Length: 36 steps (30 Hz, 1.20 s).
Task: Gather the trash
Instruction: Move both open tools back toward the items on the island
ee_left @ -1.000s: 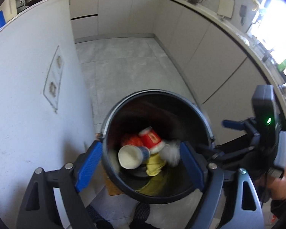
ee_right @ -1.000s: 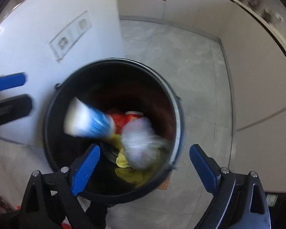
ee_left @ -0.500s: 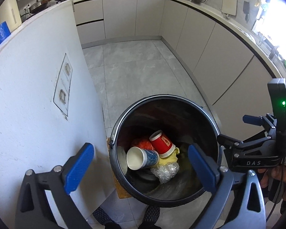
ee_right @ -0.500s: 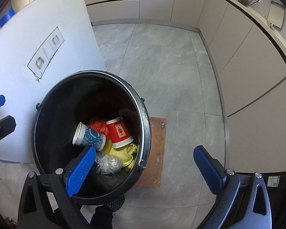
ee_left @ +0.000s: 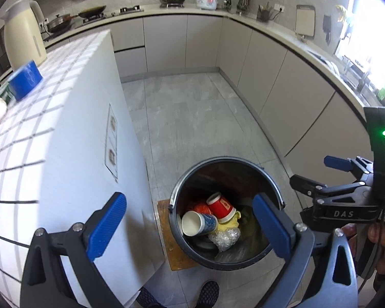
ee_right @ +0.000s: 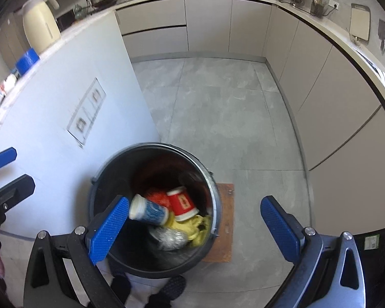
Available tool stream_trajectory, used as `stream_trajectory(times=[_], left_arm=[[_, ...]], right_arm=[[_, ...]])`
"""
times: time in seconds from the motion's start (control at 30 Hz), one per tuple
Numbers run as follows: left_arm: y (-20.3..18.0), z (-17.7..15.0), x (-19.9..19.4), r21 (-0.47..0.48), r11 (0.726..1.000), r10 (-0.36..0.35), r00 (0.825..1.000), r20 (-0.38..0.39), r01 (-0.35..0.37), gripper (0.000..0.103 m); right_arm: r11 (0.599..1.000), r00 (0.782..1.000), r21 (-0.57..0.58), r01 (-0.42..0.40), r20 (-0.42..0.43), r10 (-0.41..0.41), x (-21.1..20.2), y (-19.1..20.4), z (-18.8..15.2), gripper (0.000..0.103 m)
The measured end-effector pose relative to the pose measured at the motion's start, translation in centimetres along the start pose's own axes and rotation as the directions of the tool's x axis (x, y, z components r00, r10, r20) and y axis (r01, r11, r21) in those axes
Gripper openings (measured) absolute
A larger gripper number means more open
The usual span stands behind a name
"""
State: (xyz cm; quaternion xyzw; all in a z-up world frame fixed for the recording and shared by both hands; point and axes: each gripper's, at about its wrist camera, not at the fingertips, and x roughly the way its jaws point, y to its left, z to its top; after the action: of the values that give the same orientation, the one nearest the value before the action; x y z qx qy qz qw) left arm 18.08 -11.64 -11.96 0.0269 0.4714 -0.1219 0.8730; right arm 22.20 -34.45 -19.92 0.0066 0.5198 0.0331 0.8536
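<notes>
Red, blue-patterned cups and crumpled plastic are seen in the black bin [ee_left: 224, 263], above which the left gripper [ee_left: 190, 227] and right gripper [ee_right: 195, 227] are spread wide, empty.

The grey tiled floor [ee_left: 192, 118] carries a brown square mat [ee_right: 224, 220], and a black round bin [ee_left: 277, 192] stands partly on that mat, just beside the white island's side panel [ee_left: 84, 169]. The person's 2 dark shoes [ee_right: 172, 286] rest on the floor near the bin.
</notes>
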Motion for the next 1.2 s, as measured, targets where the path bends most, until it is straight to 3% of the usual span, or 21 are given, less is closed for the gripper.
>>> stream_trajectory(times=[0.23,0.43,0.63,0.87,0.97,1.2], left_arm=[[2.1,0.6,-3.3,-0.017,1.000,0.011,0.998,0.059,-0.010,0.100],[7.4,0.4,-6.4,-0.101,0.993,0.072,0.991,0.110,-0.061,0.100],[14.1,-0.1,-9.0,-0.192,0.972,0.165,0.975,0.148,-0.135,0.100],[23.6,-0.6,-11.4,-0.327,0.915,0.305,0.937,0.172,-0.237,0.100],[27.3,-0.5,-11.6,-0.366,0.895,0.335,0.927,0.172,-0.255,0.100],[33.1,0.6,-10.8,-0.387,0.890,0.331,0.926,0.182,-0.242,0.099]], right_arm=[[1.000,0.999,-0.017,0.024,0.033,-0.023,-2.7,2.9,1.1,0.103],[1.000,0.992,-0.025,0.011,0.128,-0.007,-5.9,6.0,2.9,0.103],[0.995,0.982,-0.099,-0.018,0.186,0.036,-7.6,11.8,5.2,0.103],[0.982,0.964,-0.179,-0.066,0.241,0.109,-8.4,20.1,8.1,0.103],[0.974,0.955,-0.209,-0.083,0.261,0.138,-8.6,24.0,9.5,0.103],[0.963,0.939,-0.249,-0.098,0.297,0.172,-7.6,32.6,12.5,0.101]])
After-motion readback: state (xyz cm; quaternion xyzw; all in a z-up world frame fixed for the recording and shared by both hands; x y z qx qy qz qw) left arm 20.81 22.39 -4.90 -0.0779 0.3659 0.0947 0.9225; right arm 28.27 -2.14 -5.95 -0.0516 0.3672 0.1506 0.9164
